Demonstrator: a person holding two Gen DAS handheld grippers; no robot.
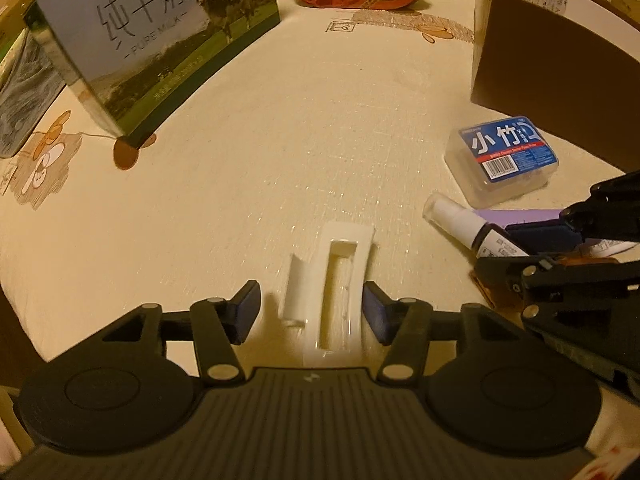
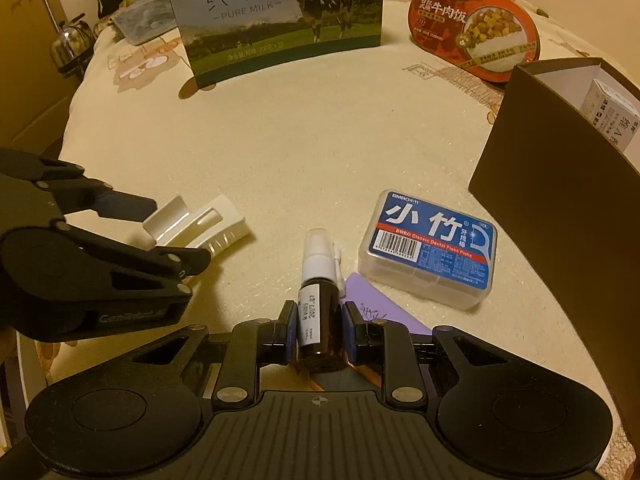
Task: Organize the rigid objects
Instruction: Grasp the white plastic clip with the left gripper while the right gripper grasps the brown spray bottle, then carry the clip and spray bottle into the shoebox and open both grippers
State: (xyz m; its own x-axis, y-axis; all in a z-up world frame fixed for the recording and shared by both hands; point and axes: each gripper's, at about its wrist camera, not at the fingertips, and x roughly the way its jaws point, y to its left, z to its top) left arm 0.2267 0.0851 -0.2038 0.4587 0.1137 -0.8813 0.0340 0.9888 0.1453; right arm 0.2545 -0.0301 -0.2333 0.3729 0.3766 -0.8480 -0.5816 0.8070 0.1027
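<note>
Right wrist view: right gripper (image 2: pixel 319 336) clamps the small, light, slippery glass spray bottle (image 2: pixel 320 312) at its waist on the tablecloth (image 2: pixel 320 140), left gripper (image 1: pixel 311 312) open around the white plastic holder (image 1: pixel 336 280).

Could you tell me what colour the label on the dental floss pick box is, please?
Blue with white characters and a red stripe on the floss pick box; clearest in the right wrist view.

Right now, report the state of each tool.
Left tool: open, straddling the white plastic holder, pads not touching it.
Right tool: shut on the small spray bottle.
</note>
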